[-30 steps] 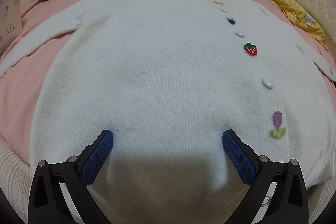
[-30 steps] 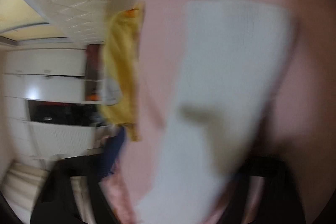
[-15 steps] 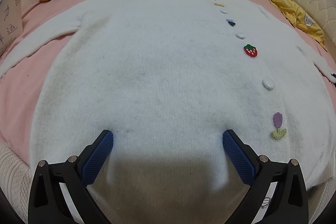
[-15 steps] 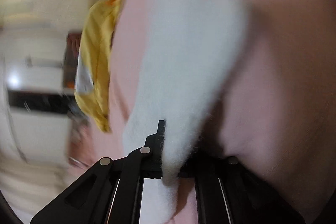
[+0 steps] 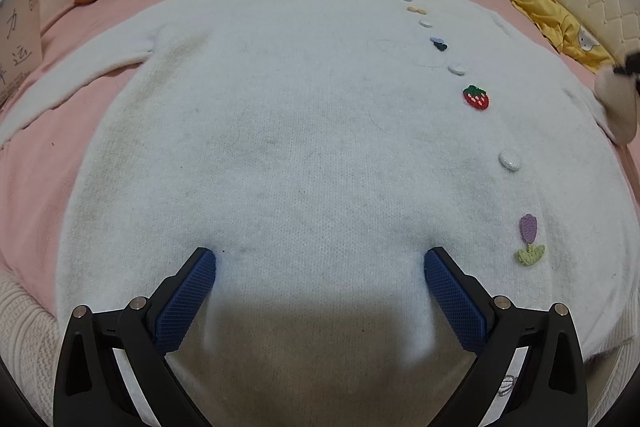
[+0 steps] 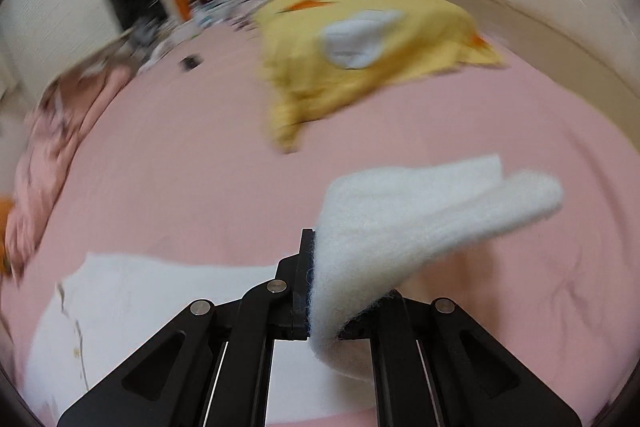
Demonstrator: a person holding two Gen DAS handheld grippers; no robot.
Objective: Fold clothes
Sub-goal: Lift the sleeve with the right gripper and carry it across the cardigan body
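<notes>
Lifting clear of the bed (image 6: 168, 187), the right tool (image 6: 320, 303) has clamped the sleeve (image 6: 420, 211) and raised it beside the cardigan (image 5: 300, 131), so the first fold has begun; the left tool (image 5: 320, 267) rests spread apart on the cardigan's hem.

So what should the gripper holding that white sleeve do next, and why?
Probably carry the sleeve across onto the sweater's body. The right gripper is shut on the cuff, lifted off the pink bed, while the open left gripper presses the hem flat.
</notes>
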